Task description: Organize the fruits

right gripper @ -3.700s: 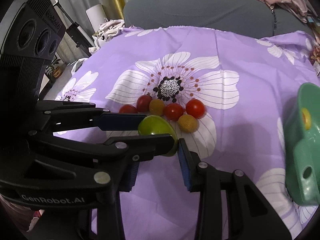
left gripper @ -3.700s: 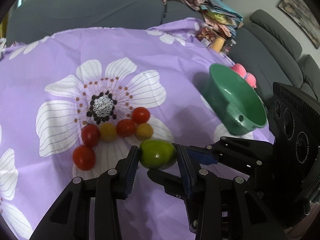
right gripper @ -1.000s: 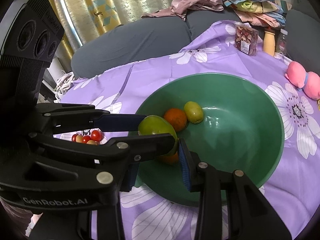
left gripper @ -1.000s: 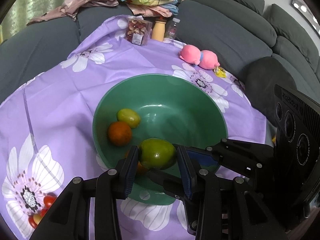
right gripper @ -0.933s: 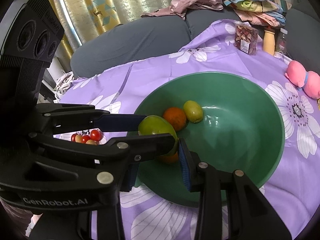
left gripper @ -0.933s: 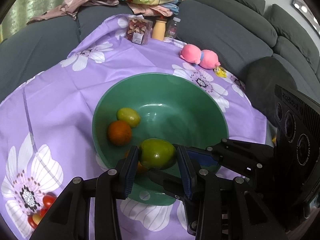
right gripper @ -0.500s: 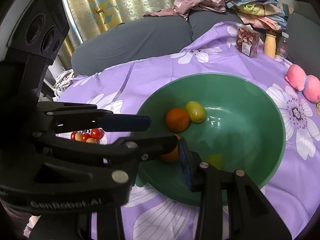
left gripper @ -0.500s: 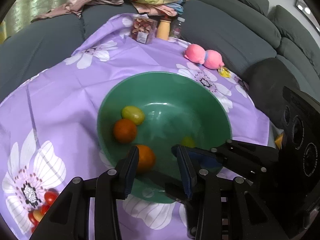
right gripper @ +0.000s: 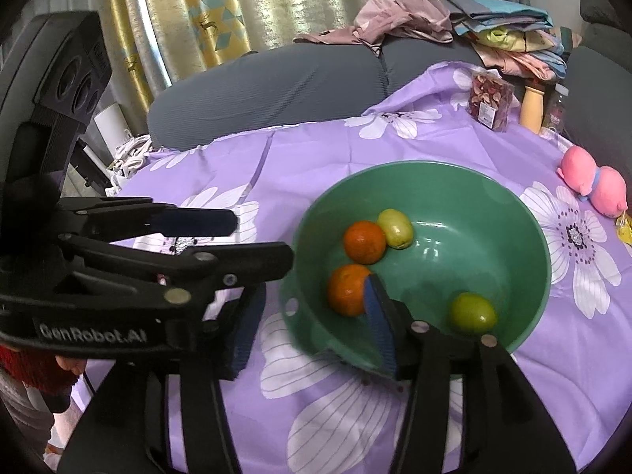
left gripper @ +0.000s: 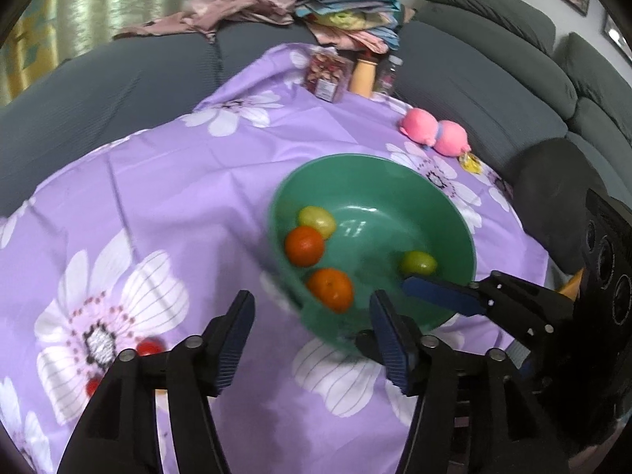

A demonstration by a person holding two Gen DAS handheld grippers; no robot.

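A purple tablecloth printed with white flowers (left gripper: 189,181) covers a table ringed by a grey sofa (left gripper: 486,79). On it stands the round green plastic bowl (right gripper: 509,213). A second ago both tools pinched one green oval fruit (right gripper: 473,313) above that bowl; it now lies loose on the bowl floor at about 4 o'clock, apart from the two oranges (right gripper: 363,241) and the yellow-green fruit (right gripper: 395,228) grouped at 9 to 10 o'clock. The left gripper (left gripper: 310,330) has just been opening and stands wide with nothing between its pads. The right gripper (right gripper: 312,316) has likewise just been opening; its gap is moderate and empty, one pad overlapping the nearer orange in view. Only the left wrist view shows red cherry tomatoes (left gripper: 150,347) on the cloth at 8 o'clock of the bowl. Only the right wrist view shows gold curtains (right gripper: 205,19) and a red sleeve (right gripper: 31,367) at 8 o'clock.
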